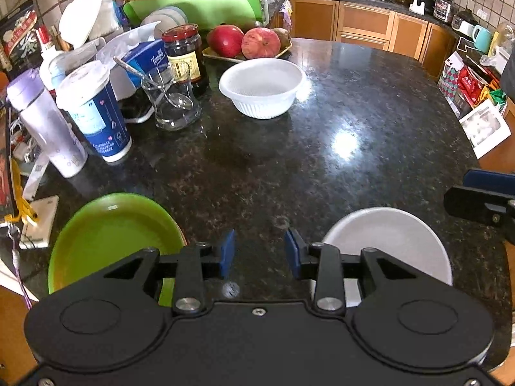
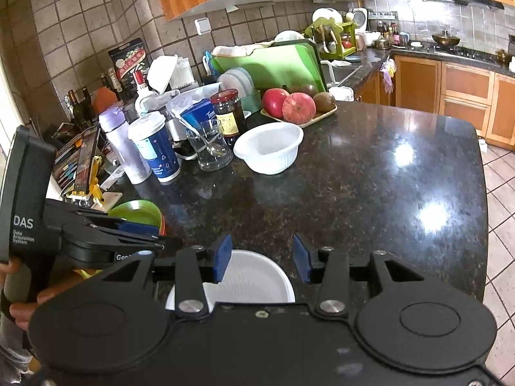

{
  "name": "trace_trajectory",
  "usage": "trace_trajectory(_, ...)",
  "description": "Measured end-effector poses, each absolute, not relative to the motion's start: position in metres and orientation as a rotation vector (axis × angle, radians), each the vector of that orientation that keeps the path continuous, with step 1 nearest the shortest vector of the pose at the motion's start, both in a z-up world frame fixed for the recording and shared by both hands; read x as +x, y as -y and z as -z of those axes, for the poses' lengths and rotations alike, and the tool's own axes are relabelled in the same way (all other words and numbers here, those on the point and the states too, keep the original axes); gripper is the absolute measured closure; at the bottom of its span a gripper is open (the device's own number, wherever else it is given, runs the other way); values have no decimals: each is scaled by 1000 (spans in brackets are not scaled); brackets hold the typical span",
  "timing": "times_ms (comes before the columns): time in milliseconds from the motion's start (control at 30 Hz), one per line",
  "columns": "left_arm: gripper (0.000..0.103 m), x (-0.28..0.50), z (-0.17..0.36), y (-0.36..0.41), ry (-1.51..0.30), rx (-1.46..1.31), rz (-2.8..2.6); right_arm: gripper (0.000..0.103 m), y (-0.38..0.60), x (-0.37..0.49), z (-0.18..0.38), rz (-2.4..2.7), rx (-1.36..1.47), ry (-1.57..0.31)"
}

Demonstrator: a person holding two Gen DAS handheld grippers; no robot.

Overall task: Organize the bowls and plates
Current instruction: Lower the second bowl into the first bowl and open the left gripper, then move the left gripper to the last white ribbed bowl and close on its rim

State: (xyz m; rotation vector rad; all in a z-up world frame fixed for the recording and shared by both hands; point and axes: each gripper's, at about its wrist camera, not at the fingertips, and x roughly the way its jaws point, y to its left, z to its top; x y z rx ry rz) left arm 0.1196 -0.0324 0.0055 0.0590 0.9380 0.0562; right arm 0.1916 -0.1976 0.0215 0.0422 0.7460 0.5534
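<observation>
- Nothing is being held yet, so this is judged to be the very start: the approach before the first pick.
- Left gripper (image 1: 259,252): jaws are seen spread apart with only bare granite countertop (image 1: 322,135) between the blue pads, low in the frame. Nothing is gripped.
- Right gripper (image 2: 261,259): jaws also parted and empty, hovering above the near white dish.
- Green plate (image 1: 109,238) sits at the lower left of the left wrist view, partly hidden under the gripper body (an orange rim seems to peek out beneath it in the right wrist view, so a second plate may be stacked there, hard to tell).
- White plate (image 1: 389,241) is found at the lower right of that view; in the right wrist view it looks like a shallow ribbed dish.
- White bowl (image 1: 262,87) stands well apart, upper centre, just beside the fruit tray (image 1: 248,56) and near the glass (image 1: 172,99).
- Next move, as a guess: one rim needs to be straddled by the open pads, a shallow angle being called for since the edges are thin, then closed on before stacking like with like.
</observation>
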Motion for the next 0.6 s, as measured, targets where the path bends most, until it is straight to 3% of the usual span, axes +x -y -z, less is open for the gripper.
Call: trace_trajectory(600,58,226,-31,-37,-918,37,32,60,131,308,-34,-366,113,-796)
